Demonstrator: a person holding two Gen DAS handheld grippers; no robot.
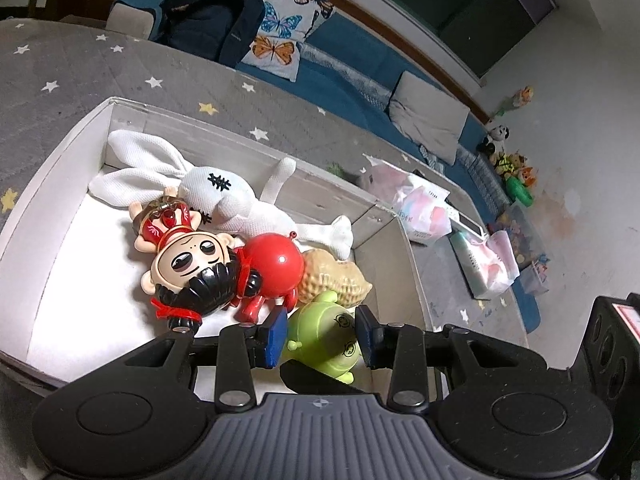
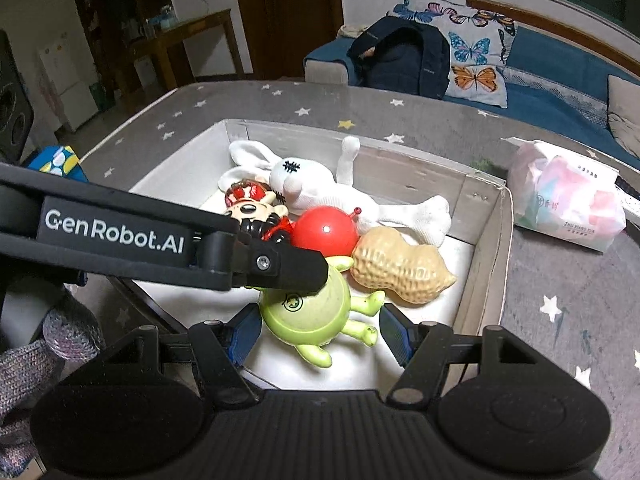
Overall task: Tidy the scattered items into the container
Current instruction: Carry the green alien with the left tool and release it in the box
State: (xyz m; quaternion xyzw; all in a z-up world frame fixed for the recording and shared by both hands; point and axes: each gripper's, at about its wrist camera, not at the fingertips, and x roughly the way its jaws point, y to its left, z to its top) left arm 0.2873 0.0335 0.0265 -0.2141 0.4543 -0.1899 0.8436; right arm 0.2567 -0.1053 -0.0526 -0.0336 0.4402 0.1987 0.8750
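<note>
Green toy (image 2: 308,316) lies in box (image 2: 486,264) btwn spread jaws of both grippers.

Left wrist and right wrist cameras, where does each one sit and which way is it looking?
Left wrist: on the left gripper, angled down into the white box; own blue fingers flank the green toy.
Right wrist: on the right gripper, angled down at the same toy; the left gripper's arm crosses it, a knitted sleeve shows.
Shared: box, green toy, peanut, red ball toy.

A grey star-patterned table (image 2: 560,272) carries a white box (image 2: 486,256) and tissue packs (image 2: 568,200).
</note>
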